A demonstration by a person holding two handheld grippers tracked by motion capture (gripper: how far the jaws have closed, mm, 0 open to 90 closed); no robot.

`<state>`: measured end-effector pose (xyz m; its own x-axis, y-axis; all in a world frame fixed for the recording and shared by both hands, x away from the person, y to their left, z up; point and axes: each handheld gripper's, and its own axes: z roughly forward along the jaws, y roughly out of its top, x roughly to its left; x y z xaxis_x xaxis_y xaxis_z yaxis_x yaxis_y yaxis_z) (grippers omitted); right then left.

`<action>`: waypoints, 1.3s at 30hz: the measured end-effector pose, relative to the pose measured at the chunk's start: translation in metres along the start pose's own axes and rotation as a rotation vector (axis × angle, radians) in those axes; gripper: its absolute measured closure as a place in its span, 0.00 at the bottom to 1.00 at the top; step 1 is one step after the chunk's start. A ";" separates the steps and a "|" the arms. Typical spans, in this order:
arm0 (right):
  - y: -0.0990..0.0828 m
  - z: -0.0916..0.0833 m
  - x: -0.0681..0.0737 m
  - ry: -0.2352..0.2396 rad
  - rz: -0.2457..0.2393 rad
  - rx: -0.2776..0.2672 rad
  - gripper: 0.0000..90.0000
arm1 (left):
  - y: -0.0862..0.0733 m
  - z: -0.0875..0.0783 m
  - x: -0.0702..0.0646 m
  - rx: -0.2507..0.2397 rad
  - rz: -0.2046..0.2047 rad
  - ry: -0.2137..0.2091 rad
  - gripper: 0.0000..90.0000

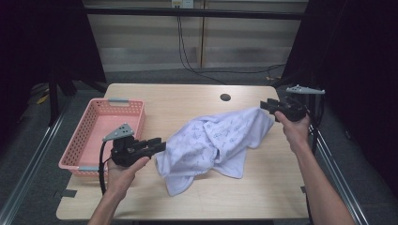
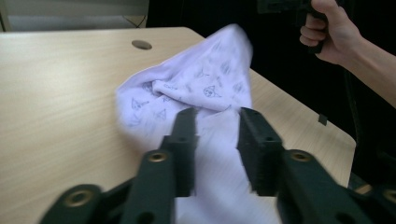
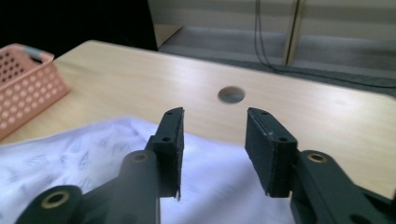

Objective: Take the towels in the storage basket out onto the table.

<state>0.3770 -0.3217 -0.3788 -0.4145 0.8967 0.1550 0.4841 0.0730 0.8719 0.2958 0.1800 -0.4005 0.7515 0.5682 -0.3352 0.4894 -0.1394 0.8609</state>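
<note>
Cloth (image 1: 217, 143) lies crumpled mid-counter (image 1: 187, 101), one corner drawn out toward the right edge, a loose tail hanging toward the near side. White with a small grey print.

Left hand-held gripper (image 1: 158, 145): released, jaws apart, tips just at the cloth's left edge. Its own view has fabric running between the jaws, but the pads (image 2: 186, 140) aren't pressing on it. Right hand-held gripper (image 1: 265, 106): also released, jaws apart, hovering just off the far-right corner; in its own view the cloth (image 3: 93, 158) sits below and behind the tips, nothing pinched.

We read the step as re-gripping two edges to spread or fold it. How we'd do it well:
- pick true corners, not mid-fold bunches; the left side is doubled over, so we'd likely grab two layers there
- bring the pads down flat to the counter and close on a single hem
- lift both sides together and keep tension even, or the tail drags and re-crumples

Around: pink basket (image 1: 101, 133) at the left, just behind the left hand-held gripper, so a wide left swing could clip its rim. Cable hole (image 1: 225, 97) at the far side, clear of the cloth. The right hand works at the counter edge, so little margin there; the corner could slip off. Trailing cables look clear of the fabric.
</note>
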 end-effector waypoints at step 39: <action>-0.130 0.028 0.042 0.066 -0.141 0.362 0.97 | -0.054 0.046 0.008 0.199 -0.033 -0.111 0.94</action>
<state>0.3179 -0.2812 -0.4986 -0.5391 0.8379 0.0856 0.6548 0.3530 0.6683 0.2951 0.1547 -0.4675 0.7722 0.4841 -0.4114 0.5838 -0.2854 0.7601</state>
